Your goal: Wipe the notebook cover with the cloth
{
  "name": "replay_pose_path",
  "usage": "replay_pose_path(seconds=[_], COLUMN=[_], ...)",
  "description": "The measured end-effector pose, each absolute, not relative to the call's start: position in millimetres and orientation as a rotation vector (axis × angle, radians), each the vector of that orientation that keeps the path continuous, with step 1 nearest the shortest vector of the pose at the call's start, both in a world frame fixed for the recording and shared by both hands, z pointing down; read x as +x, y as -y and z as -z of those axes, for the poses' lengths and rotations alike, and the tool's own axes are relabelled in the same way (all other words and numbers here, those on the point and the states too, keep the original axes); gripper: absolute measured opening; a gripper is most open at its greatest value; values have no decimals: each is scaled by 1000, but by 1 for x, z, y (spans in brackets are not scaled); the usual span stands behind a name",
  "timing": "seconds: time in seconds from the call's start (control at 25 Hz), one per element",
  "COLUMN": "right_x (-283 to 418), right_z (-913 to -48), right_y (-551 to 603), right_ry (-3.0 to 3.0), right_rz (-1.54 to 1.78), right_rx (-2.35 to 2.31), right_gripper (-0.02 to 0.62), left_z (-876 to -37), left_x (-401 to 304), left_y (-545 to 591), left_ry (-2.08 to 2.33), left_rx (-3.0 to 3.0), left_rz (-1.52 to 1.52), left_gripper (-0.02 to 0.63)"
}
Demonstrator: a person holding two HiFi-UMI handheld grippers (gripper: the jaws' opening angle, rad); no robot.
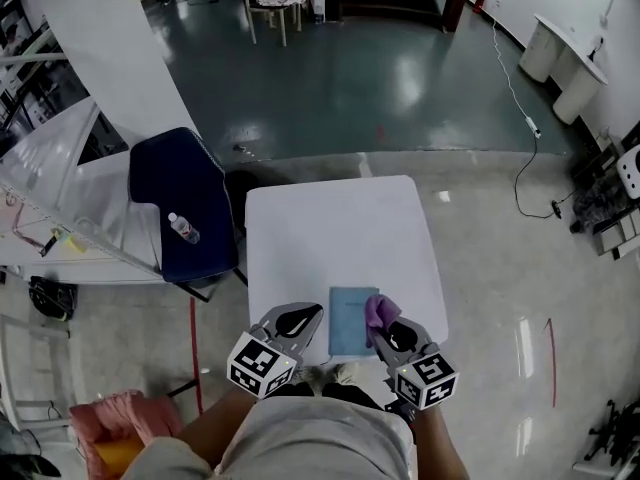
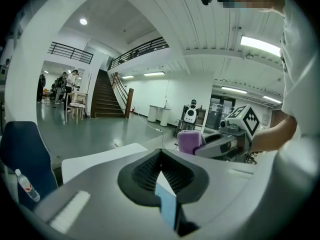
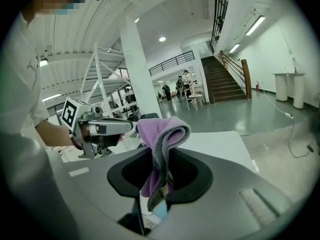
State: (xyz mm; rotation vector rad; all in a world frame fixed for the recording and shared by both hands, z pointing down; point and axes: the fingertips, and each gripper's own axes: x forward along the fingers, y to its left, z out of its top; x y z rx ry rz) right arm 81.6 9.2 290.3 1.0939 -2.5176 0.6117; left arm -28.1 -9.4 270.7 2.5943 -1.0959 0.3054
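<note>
The near edge of the notebook (image 1: 350,320) is cut off in the head view by the person's body, and its cover shows no detail from that height. In the gripper views only a pale blue strip of it appears below each pair of jaws. The right gripper (image 1: 388,330) is clamped on the purple cloth (image 1: 379,312); the cloth's folded top bulges above the jaws, and its lower end hangs over the notebook's right side. Whether it touches the cover is unclear. The left gripper (image 1: 318,310) sits just beside the notebook's left edge. Its jaws are a narrow slit apart with nothing pinched between them. The notebook lies flat near the front edge of a square white table (image 1: 340,223), which stands on pale polished floor that gives way to glossy dark green floor (image 1: 400,78) farther off. A dark blue chair (image 1: 180,198) beside the table carries a plastic bottle (image 1: 183,228), and a cable (image 1: 515,93) trails across the floor. Only the gripper views show the staircase (image 2: 105,98), the balcony rail and distant people (image 3: 182,86). Each gripper view also shows the other gripper side-on. Only the head view shows the whole tabletop.
</note>
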Motion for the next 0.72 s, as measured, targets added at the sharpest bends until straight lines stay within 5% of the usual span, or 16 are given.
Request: replay_pose_path(seconds=[0.72], right_x=[91], right_z=[-343], right_y=[18], right_ry=[2462], right_rz=[-630], right_rx=[998], right_gripper=[110], left_z=[-322], left_x=[-44], left_y=[24], left_ry=[1158], left_rx=[2482], left_rz=[-340], left_gripper=[-1])
